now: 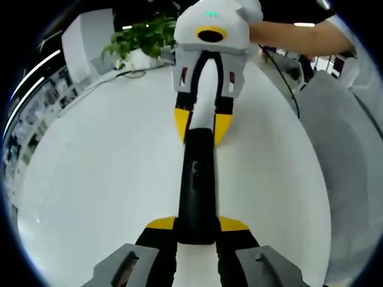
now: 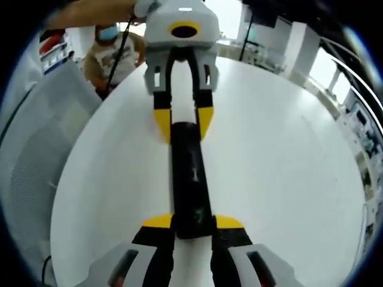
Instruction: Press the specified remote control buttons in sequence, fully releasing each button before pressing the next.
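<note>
A long black remote control (image 1: 196,179) lies lengthwise over the white table (image 1: 90,179), held at both ends. In the left gripper view my left gripper (image 1: 196,226) is shut on its near end, yellow tips on either side. My right gripper (image 1: 201,124) comes in from the top and is shut on the far end. The right gripper view mirrors this: my right gripper (image 2: 192,222) clamps the near end of the remote control (image 2: 190,173), and the left gripper (image 2: 182,119) clamps the far end. The buttons are too dark to make out.
A potted green plant (image 1: 140,36) stands at the table's far edge with a cable beside it. A person's arm (image 1: 299,36) reaches to the right gripper. A seated person (image 2: 111,54) is beyond the table (image 2: 287,155). Grey mesh surfaces (image 2: 36,155) flank the table.
</note>
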{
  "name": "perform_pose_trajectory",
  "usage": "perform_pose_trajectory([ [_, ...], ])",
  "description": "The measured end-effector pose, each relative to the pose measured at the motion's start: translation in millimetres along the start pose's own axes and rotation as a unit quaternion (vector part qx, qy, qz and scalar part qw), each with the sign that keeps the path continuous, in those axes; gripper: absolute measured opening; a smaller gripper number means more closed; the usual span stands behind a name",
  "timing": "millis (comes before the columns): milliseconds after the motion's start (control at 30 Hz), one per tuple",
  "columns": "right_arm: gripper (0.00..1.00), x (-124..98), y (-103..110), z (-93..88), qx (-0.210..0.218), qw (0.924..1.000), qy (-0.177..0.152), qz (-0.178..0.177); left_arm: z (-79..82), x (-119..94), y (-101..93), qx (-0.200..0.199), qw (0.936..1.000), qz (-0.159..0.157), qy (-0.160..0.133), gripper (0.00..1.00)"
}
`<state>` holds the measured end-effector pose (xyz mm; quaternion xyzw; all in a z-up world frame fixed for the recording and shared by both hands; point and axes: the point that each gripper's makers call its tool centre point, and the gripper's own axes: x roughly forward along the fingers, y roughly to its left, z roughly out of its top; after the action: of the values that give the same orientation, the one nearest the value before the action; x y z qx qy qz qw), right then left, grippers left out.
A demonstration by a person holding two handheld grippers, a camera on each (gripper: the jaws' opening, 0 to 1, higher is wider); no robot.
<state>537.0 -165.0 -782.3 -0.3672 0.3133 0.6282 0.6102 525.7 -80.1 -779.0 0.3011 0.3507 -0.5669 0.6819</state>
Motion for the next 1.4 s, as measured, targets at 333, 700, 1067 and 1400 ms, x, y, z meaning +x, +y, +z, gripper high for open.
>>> perform_pose_trajectory([
  [333, 0.19, -0.5, 0.9, -0.6, 0.002, 1.0, -0.005, -0.008, 0.3, 0.2, 0.3, -0.003, 1.0, 0.003, -0.005, 0.23],
  [700, 0.19, -1.0, 1.1, -0.5, 0.0, 0.9999, -0.004, -0.013, 1.0, 0.2, 0.7, 0.003, 1.0, 0.005, -0.005, 0.24],
  [1067, 0.19, -1.5, 2.6, -0.5, -0.007, 0.9998, 0.0, -0.018, 1.6, -0.1, -0.2, 0.019, 0.9998, 0.009, 0.004, 0.23],
  [1400, 0.19, -6.1, 0.6, 1.0, -0.011, 0.9994, -0.006, -0.032, 3.8, -1.2, 1.8, 0.024, 0.9995, 0.02, -0.005, 0.24],
])
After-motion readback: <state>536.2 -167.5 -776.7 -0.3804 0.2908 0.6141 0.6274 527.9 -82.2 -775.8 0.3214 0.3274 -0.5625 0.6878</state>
